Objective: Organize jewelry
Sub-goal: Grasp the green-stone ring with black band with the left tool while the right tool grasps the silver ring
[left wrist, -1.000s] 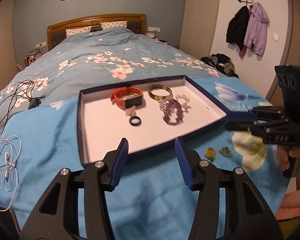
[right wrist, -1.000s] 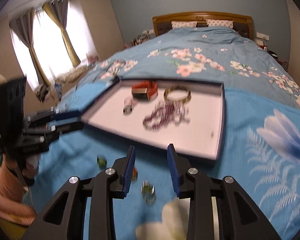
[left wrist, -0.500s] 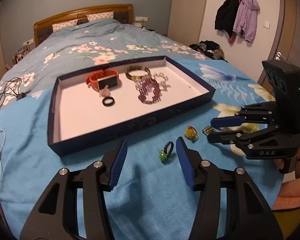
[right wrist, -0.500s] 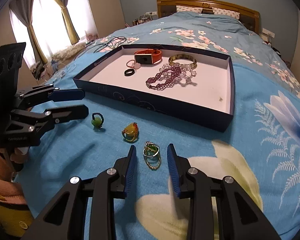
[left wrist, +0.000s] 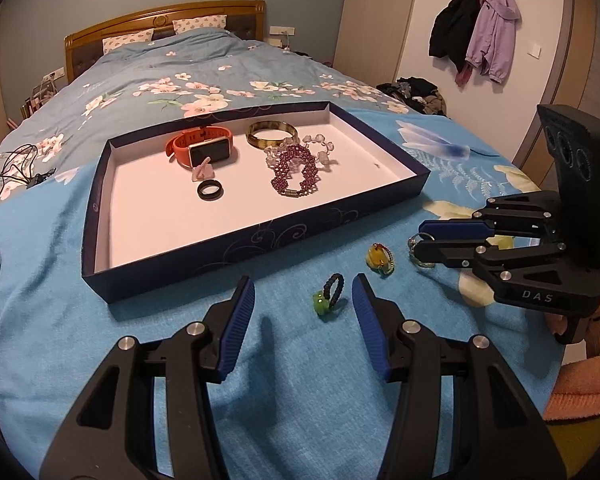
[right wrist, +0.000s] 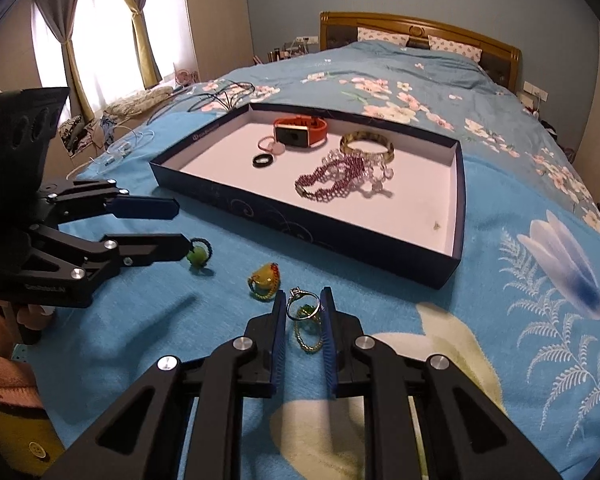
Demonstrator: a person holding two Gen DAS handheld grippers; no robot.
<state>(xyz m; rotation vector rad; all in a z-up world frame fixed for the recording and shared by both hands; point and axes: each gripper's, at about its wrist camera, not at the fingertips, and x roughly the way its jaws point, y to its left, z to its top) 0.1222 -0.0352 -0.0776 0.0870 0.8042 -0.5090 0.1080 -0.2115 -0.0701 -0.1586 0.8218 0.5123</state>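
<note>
So the big change: the right gripper point(right wrist: 304, 312) has just been closing, and its jaws now sit pinched in on the silver ring point(right wrist: 302, 300) with the little gold chain point(right wrist: 309, 338) trailing under it. Half a second ago that ring lay loose in a wider gap. From the right wrist view the pads look to be touching the ring on both sides, so I'd call it grabbed, though nothing is lifted off the blue bedspread point(right wrist: 500, 300) yet.

The left gripper point(left wrist: 303, 302) has dropped in over the green bead ring point(left wrist: 329, 298) since a second back, jaws apart with the ring sitting between them, nearer the right-hand pad, not squeezed.

The yellow bead ring point(left wrist: 379, 258) is loose on the cover, between those two, roughly 1 o'clock from the green one.

The navy tray point(left wrist: 260, 236) is at about 11 o'clock of all that and already has the orange watch point(left wrist: 200, 148), black ring point(left wrist: 209, 191), amber bangle point(left wrist: 272, 134) and purple beaded bracelet point(left wrist: 294, 170) in it.

My read: three small pieces left outside, one pick basically secured, lift-and-drop into the tray comes next.
</note>
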